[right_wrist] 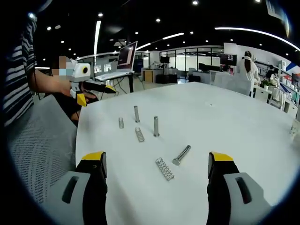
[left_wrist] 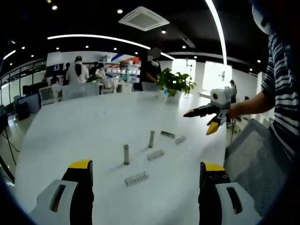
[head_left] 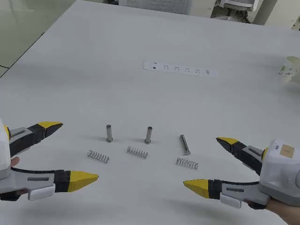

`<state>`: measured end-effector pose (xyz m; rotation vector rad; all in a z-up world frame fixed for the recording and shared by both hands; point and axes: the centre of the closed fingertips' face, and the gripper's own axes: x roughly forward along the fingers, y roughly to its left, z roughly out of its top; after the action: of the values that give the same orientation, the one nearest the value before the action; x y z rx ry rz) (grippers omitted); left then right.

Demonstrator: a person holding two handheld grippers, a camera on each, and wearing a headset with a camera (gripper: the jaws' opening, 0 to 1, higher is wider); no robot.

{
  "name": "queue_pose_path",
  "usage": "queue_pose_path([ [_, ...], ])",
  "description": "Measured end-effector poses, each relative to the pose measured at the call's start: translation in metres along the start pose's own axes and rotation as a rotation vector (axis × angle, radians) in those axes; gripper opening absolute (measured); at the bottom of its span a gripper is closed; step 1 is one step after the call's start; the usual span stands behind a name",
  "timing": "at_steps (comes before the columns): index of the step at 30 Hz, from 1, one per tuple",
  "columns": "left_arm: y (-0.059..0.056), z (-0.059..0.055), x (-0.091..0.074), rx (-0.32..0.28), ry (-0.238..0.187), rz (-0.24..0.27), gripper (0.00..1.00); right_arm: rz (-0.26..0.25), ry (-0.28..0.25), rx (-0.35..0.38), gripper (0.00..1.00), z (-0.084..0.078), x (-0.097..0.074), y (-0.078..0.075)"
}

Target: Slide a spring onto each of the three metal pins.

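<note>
The left gripper [head_left: 77, 151] and right gripper [head_left: 204, 161] were both open wide and empty. One spring [head_left: 187, 163] lay flat just ahead of the right jaws, pointing lengthwise at them, beside the fallen pin [head_left: 184, 144].

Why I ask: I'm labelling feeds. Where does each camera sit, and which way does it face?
Head view: on the headset, looking down at the white table; the yellow-tipped left gripper and right gripper frame it, open.
Left gripper view: along its own jaws, facing the right gripper and a striped sleeve.
Right gripper view: along its jaws, facing the left gripper.
Shared: the toppled silver metal pin, all three views.
</note>
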<state>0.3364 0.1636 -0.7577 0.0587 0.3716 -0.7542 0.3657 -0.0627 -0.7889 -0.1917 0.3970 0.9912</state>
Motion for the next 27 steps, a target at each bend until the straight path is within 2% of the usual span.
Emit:
queue_pose_path([
  [27,0.0022,0.0022,0.0002,0.003,-0.005,-0.001,0.91,0.010,0.015,-0.018,0.89,-0.0023,0.0006,0.0027],
])
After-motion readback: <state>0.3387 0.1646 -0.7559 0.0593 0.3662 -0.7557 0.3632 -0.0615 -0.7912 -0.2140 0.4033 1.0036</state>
